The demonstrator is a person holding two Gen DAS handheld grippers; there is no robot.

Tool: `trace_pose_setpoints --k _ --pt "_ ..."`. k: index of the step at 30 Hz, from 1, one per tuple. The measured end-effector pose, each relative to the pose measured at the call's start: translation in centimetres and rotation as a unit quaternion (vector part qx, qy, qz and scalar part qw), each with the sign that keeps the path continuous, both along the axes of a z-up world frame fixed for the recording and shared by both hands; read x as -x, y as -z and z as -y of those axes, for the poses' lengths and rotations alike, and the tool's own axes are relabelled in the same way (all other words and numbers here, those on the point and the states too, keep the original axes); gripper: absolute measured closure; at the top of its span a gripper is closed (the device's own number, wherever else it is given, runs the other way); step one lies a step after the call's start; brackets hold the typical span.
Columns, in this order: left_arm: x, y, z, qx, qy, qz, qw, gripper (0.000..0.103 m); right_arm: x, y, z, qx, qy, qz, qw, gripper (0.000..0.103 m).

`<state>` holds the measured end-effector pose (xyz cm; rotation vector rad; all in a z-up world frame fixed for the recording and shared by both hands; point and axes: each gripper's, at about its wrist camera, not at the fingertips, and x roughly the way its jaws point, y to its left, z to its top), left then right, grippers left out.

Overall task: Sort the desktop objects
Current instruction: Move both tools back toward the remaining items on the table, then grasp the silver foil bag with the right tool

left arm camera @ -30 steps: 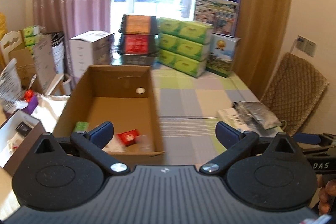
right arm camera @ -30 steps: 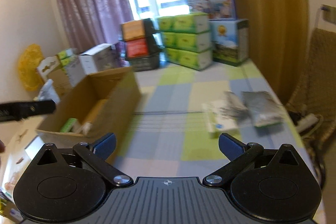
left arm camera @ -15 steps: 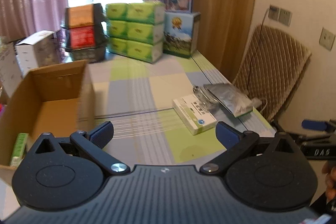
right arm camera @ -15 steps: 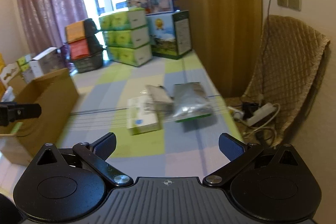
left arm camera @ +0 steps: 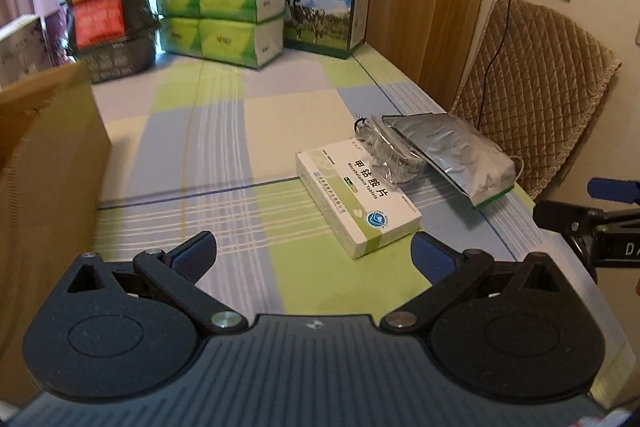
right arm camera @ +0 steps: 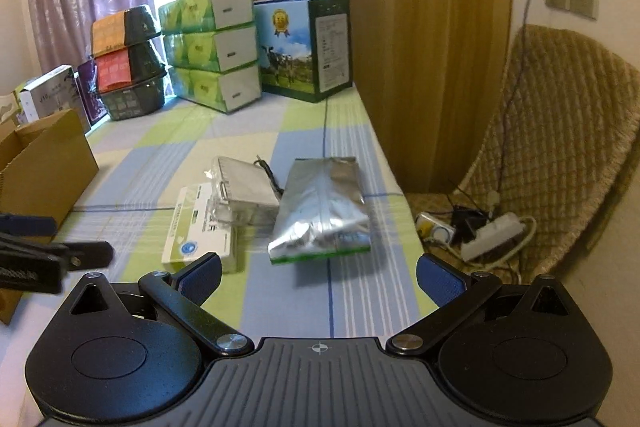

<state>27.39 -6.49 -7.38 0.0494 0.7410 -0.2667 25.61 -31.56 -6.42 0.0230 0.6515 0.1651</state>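
Left wrist: both grippers' fingers (left arm camera: pixel 196 255) spread wide, empty.

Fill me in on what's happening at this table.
A person is sorting desk items with two handheld grippers. Both the left gripper and the right gripper are open and empty, aimed at a tablet box, a clear packet lying partly on it, and a foil pouch. A cardboard box sits to the left.
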Motion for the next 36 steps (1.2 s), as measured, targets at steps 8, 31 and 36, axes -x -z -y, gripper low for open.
trace_pose_setpoints --k 8,31,36 --pt "-2.9 3.1 0.2 0.027 -0.016 -0.017 0.9994 0.001 -4.5 2.2 0.0 0.003 -0.01 -0.014 1.0 0.002" --pt "-5.8 4.4 0.8 0.047 -0.001 -0.032 0.9984 0.001 -9.3 5.5 -1.6 0.062 -0.031 -0.035 0.997 0.029" --pt "-5.9 4.5 0.5 0.049 -0.006 -0.035 0.9982 0.001 -8.8 5.7 -2.1 0.069 -0.041 -0.046 0.996 0.038"
